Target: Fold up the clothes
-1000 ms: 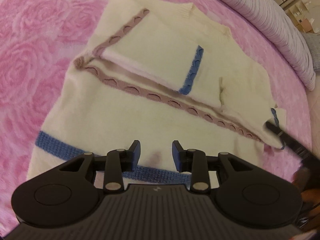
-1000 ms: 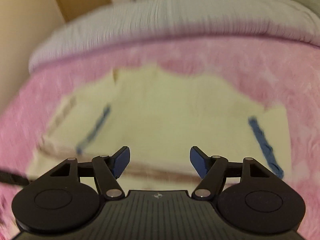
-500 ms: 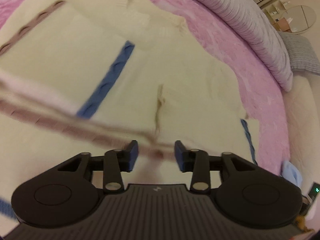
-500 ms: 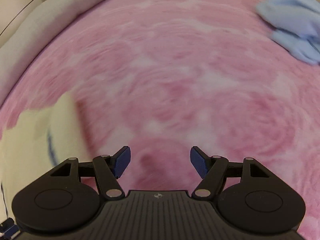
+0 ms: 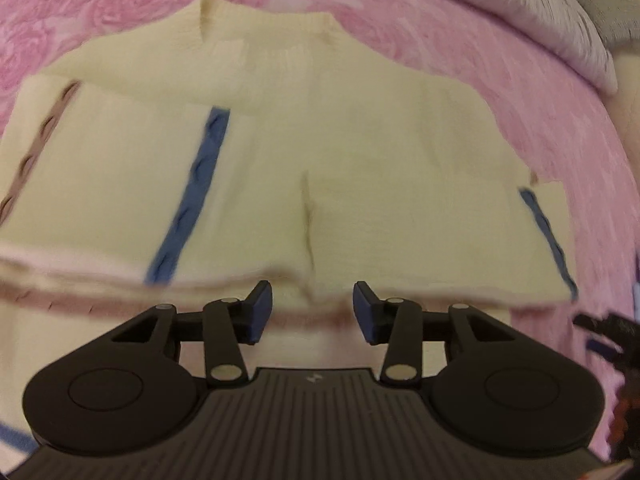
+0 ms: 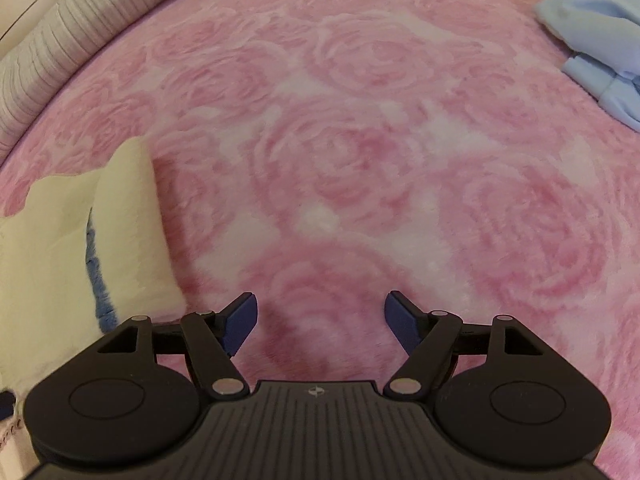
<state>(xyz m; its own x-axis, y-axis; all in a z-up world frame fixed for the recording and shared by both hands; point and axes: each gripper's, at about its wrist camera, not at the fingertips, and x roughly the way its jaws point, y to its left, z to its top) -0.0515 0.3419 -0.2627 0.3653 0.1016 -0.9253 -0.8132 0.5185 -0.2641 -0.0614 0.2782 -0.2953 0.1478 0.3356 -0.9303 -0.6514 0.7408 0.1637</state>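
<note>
With the cream sweater (image 5: 360, 168) half-folded, your left gripper (image 5: 313, 307) hovers spread and empty, your right gripper (image 6: 320, 316) opening over the bed (image 6: 360, 140): next, pinch the hem.

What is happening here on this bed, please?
A person with a gripper in each hand is folding a cream sweater on a pink blanket. The left gripper hovers open over the sweater's folded edge, gripping nothing. The right gripper is opening over bare blanket beside the sweater. A light blue garment lies apart.
</note>
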